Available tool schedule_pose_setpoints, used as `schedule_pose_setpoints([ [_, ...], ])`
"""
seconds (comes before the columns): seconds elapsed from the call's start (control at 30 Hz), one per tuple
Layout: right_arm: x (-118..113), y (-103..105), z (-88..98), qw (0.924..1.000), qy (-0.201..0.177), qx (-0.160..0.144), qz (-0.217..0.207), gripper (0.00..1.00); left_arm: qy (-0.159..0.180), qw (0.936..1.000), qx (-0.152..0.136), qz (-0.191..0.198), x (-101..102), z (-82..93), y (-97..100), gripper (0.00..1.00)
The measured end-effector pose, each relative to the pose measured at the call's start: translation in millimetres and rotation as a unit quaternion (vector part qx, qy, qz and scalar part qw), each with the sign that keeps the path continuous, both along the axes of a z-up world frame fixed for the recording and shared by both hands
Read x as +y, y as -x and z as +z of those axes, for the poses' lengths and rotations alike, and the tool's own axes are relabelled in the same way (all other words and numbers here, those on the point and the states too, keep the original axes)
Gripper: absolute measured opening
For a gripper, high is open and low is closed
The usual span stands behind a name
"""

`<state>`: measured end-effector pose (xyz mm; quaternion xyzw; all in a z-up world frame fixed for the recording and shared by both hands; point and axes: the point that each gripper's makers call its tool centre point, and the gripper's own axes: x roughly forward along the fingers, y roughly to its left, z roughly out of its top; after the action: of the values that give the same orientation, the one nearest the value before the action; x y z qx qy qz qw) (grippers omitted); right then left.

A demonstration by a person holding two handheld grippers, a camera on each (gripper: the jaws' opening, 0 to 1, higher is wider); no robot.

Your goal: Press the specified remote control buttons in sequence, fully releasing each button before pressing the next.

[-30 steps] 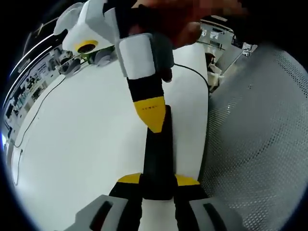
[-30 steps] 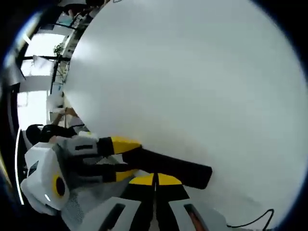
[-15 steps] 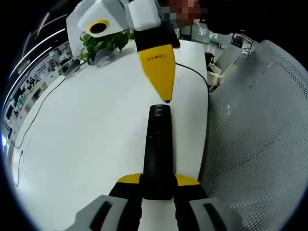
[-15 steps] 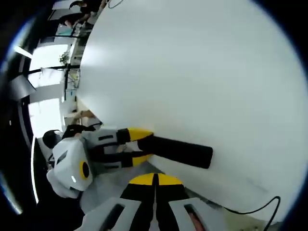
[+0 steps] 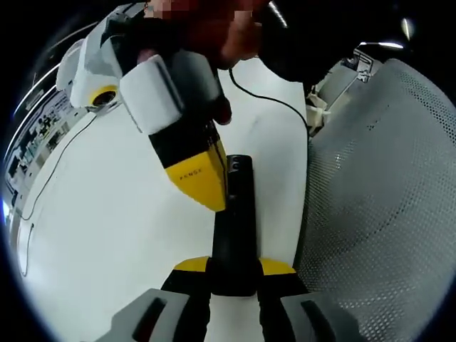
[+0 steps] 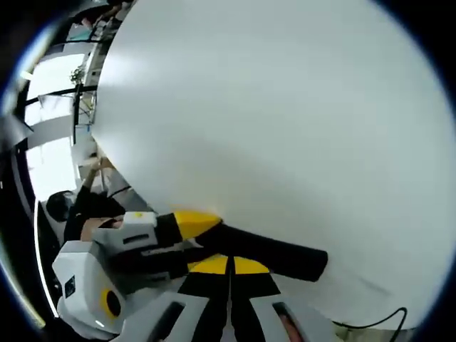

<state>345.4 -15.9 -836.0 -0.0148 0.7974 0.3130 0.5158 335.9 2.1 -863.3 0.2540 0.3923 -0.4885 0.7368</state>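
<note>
A slim black remote (image 5: 235, 214) sticks out forward over the white table (image 5: 107, 214), and my left gripper (image 5: 234, 268) is shut on its near end. My right gripper (image 5: 214, 204) reaches down from above, shut. Its yellow tip rests at the remote's left edge, about halfway along, and hides the buttons there; two small buttons show at the far end. In the right gripper view my own jaws (image 6: 229, 265) are closed together just above the remote (image 6: 285, 255). The left gripper (image 6: 201, 229) clamps it from the left.
A grey mesh chair back (image 5: 377, 199) stands close on the right of the table's edge. A black cable (image 5: 271, 103) runs across the far table and another thin cable (image 5: 50, 178) along the left. A person (image 6: 78, 206) is beyond the table's edge.
Half a second ago the right gripper's tip was lifted beyond the remote's far end. It has since come back down to the remote's middle. The left gripper and remote have stayed put.
</note>
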Motion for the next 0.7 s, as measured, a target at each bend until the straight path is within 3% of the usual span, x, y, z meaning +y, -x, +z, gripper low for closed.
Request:
schedule_pose_setpoints([
  [0.23,-6,-2,-10.6,0.9994,0.025,-0.013,0.019,0.0,-0.001,1.0,0.002,0.0,0,0.3,-0.2,0.24],
  [0.33,-13,-4,-16.6,0.997,0.036,-0.027,0.062,0.0,0.0,1.0,0.003,0.002,0,0.2,-0.4,0.24],
  [0.37,-9,-7,-17.2,0.998,0.041,-0.025,0.042,0.0,0.001,1.0,0.004,0.003,0,0.3,-0.4,0.24],
  [0.7,-10,-11,-18.8,0.9982,0.039,-0.018,0.043,0.0,0.004,0.9999,0.009,0.008,0,0.3,-1.5,0.24],
])
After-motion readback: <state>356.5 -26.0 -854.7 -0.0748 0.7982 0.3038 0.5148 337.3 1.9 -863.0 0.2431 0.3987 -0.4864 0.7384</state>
